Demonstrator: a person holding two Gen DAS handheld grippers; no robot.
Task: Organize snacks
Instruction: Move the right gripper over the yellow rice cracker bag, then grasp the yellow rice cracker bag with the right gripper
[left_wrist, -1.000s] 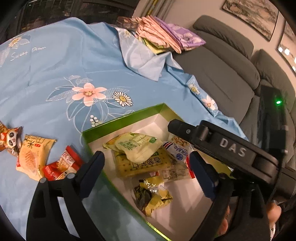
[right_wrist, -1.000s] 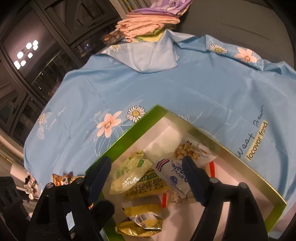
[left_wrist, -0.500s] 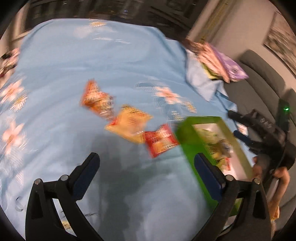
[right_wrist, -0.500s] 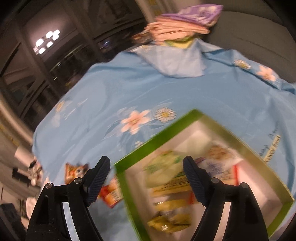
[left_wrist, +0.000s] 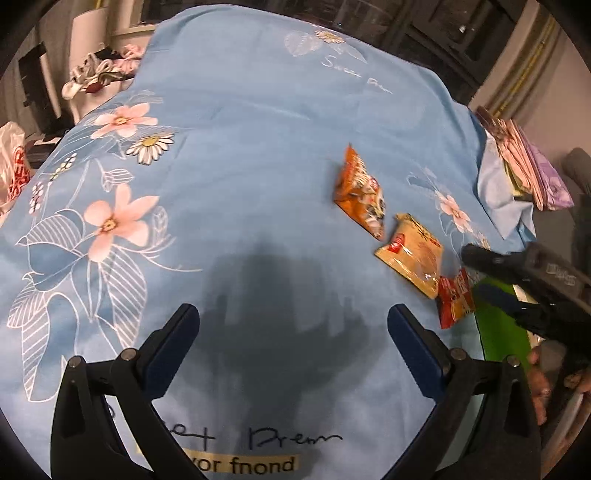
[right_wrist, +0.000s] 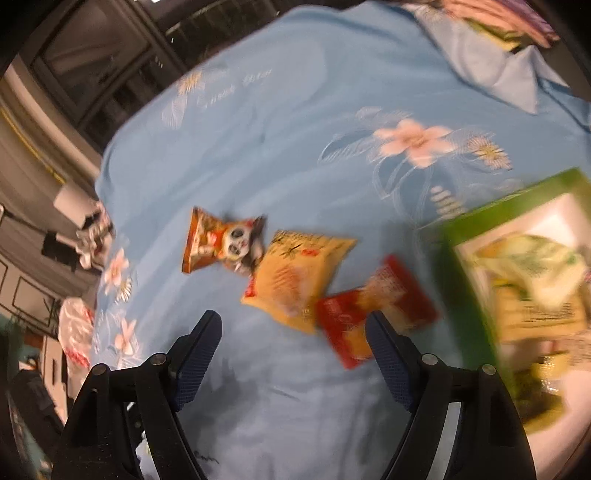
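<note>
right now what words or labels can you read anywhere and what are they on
"Sweet Prem" in script, far end of the blue bedsheet, partly faint.
"...et Prem" in dark script, near edge of the sheet, start hidden by the left gripper.
"...vor fnond" on a pale strip below it, start hidden.
Print on the orange packet, yellow packet and red packet: too small or blurred.
Label on the right gripper: blurred.

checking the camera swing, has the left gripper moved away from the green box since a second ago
Yes. The left gripper was over the green box; now it is over bare blue cloth, with the box at the view's right edge.
</note>
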